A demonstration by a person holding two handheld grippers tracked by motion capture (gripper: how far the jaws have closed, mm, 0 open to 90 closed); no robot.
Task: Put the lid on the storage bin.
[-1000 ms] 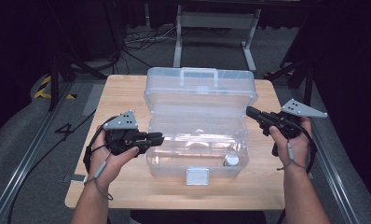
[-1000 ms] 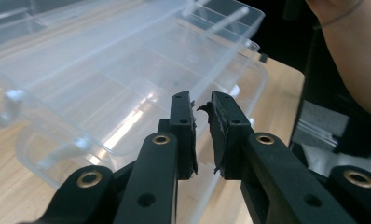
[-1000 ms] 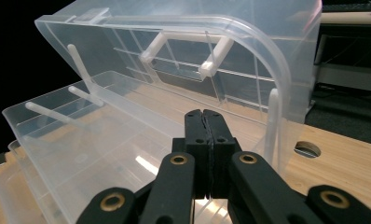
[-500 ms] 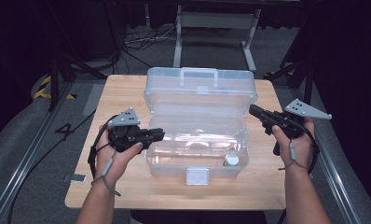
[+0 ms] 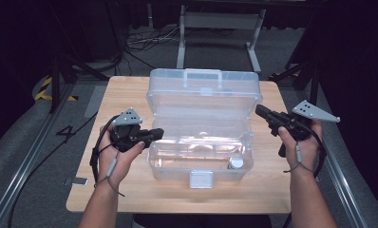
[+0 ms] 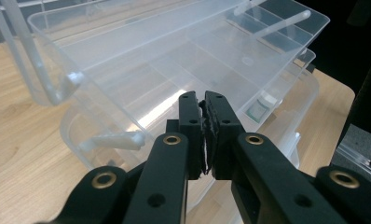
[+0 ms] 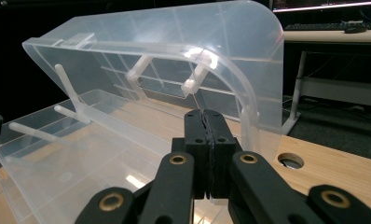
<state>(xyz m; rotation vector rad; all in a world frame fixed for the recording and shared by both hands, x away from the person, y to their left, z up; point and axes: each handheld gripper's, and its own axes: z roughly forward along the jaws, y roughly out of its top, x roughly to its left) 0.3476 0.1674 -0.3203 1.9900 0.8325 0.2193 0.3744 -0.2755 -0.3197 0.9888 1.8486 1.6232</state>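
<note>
A clear plastic toolbox (image 5: 199,156) stands in the middle of the wooden table with its lid (image 5: 203,90) raised at the back. A divided clear tray (image 6: 174,56) sits in its top. My left gripper (image 5: 159,133) lies level at the box's left wall. Its jaws have just been closing and now stand shut (image 6: 205,100) with nothing between them. My right gripper (image 5: 259,110) is by the lid's right end, apart from it, also shut (image 7: 204,116) on nothing. A small round object (image 5: 235,164) rests inside the box near its front right corner.
The box's white front latch (image 5: 201,179) hangs down toward me. Bare tabletop (image 5: 130,190) lies to the left, to the right and in front of the box. A round hole (image 7: 290,161) is cut in the table. Dark floor with cables and a metal frame (image 5: 215,28) lies beyond.
</note>
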